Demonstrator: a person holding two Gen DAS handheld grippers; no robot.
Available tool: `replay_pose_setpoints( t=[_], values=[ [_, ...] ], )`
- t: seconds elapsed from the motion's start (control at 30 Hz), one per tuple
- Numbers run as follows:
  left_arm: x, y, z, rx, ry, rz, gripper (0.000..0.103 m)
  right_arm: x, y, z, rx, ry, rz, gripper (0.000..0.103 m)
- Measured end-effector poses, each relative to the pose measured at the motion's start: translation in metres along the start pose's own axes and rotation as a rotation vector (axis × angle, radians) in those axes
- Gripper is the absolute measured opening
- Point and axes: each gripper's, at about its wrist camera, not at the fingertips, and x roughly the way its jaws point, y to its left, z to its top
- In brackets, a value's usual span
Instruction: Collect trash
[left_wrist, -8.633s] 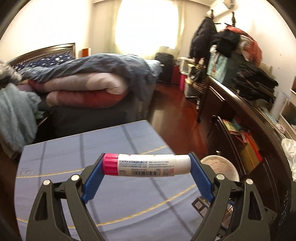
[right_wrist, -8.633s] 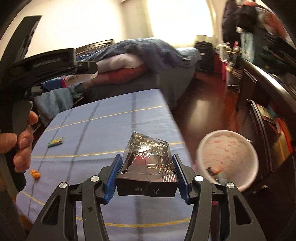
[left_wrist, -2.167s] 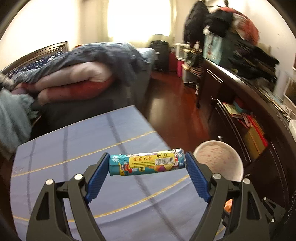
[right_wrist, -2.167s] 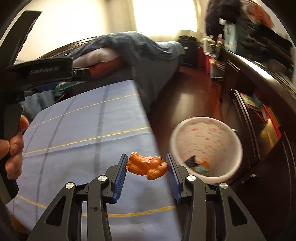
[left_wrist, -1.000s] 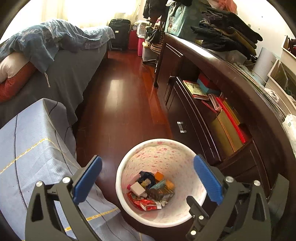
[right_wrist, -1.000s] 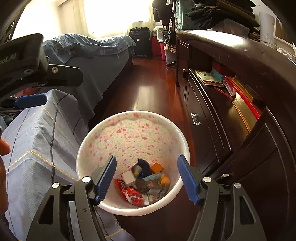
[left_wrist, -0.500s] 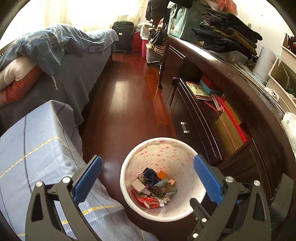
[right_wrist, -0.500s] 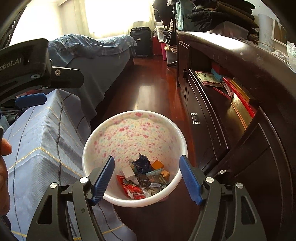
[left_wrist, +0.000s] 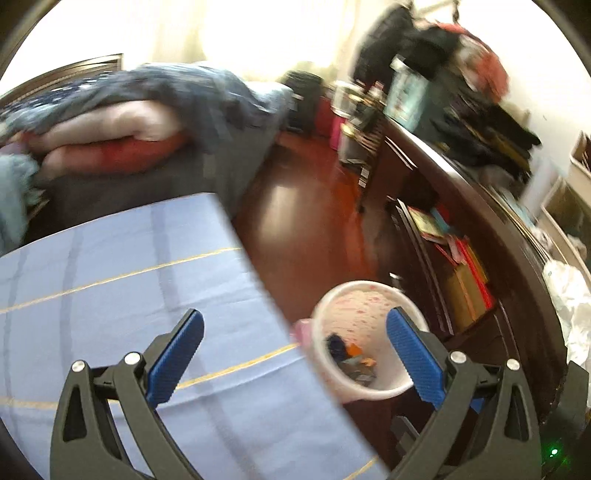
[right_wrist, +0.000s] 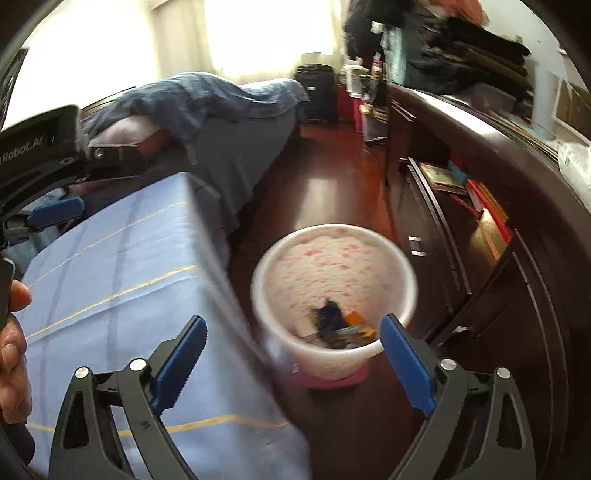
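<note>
**Inspector:** State of the two grippers?

**Assistant:** Left gripper (left_wrist: 295, 343): jaws spread wide, nothing between them. Right gripper (right_wrist: 293, 349): jaws likewise apart and bare.

**Inspector:** Location of the trash?

**Assistant:** In the bin (right_wrist: 334, 295), a white tub with pink flecks standing on the dark wood floor (right_wrist: 321, 184), just beside the edge of the worktop (right_wrist: 110, 266) under its blue cloth. Wrappers and scraps (right_wrist: 336, 326) lie at the bottom; the blur prevents identifying them singly.

**Inspector:** Surroundings?

**Assistant:** A bed (left_wrist: 147, 122) with heaped bedding beyond the worktop; a dark cabinet (right_wrist: 480, 258) with books to the right of the bin. The left hand (right_wrist: 11, 339) shows at the right camera's edge.
</note>
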Motion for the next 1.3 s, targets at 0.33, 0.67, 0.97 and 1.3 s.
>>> replay_pose_setpoints(
  t=[0.33, 0.67, 0.97, 1.3],
  values=[
    [-0.152, 0.14, -0.058, -0.19, -0.137, 0.303, 0.099, -0.07, 0.137, -0.026, -0.172, -0.062, 0.212, 0.099],
    [-0.294, 0.186, -0.11, -0.271, -0.289, 0.467, 0.1, -0.156, 0.232, -0.053, -0.317, -0.178, 0.342, 0.099],
    [-0.375, 0.162, -0.117, -0.237, -0.44, 0.512, 0.1, -0.216, 0.236, -0.047, -0.278, -0.28, 0.359, 0.099],
    [-0.42, 0.126, -0.118, -0.196, -0.553, 0.483, 0.1, -0.273, 0.219, -0.046, -0.27, -0.473, 0.215, 0.099]
  ],
)
